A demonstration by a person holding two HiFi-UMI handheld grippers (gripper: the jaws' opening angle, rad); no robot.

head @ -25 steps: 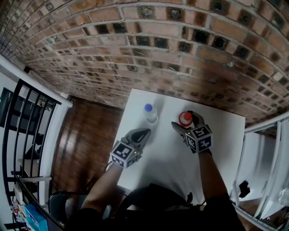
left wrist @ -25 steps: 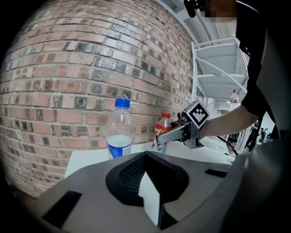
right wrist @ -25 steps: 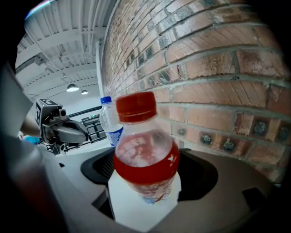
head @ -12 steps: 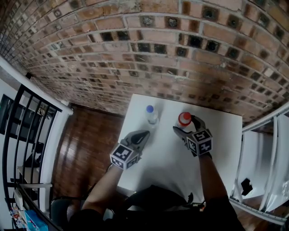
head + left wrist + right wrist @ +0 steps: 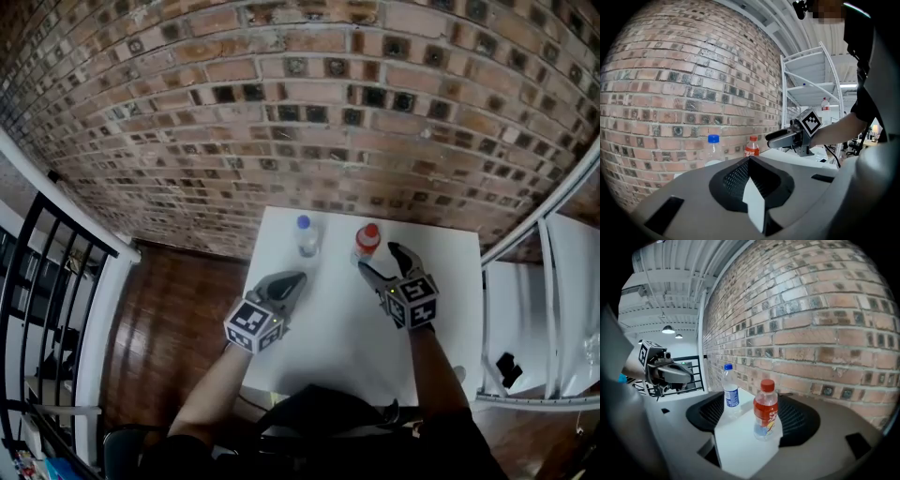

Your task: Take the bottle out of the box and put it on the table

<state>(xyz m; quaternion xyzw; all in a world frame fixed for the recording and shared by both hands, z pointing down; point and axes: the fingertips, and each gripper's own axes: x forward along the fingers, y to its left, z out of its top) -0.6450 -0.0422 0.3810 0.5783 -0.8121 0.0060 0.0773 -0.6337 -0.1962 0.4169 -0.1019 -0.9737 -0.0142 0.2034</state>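
Even, soft daylight; the white surface (image 5: 347, 328) looks bright. Strong fisheye bends the brick wall (image 5: 281, 112); corners are dark.

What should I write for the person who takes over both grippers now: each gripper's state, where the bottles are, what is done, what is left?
Left gripper: jaws shut, empty, over the table.
Right gripper: jaws open and just been closing a little, nothing between them; the red-capped bottle stands just ahead, untouched.
Bottles: the red-capped bottle and the blue-capped bottle stand upright and apart on the table's far side, near the brick wall.
Done: both bottles are on the table.
Left: probably nothing; no box is in view, so check for one.
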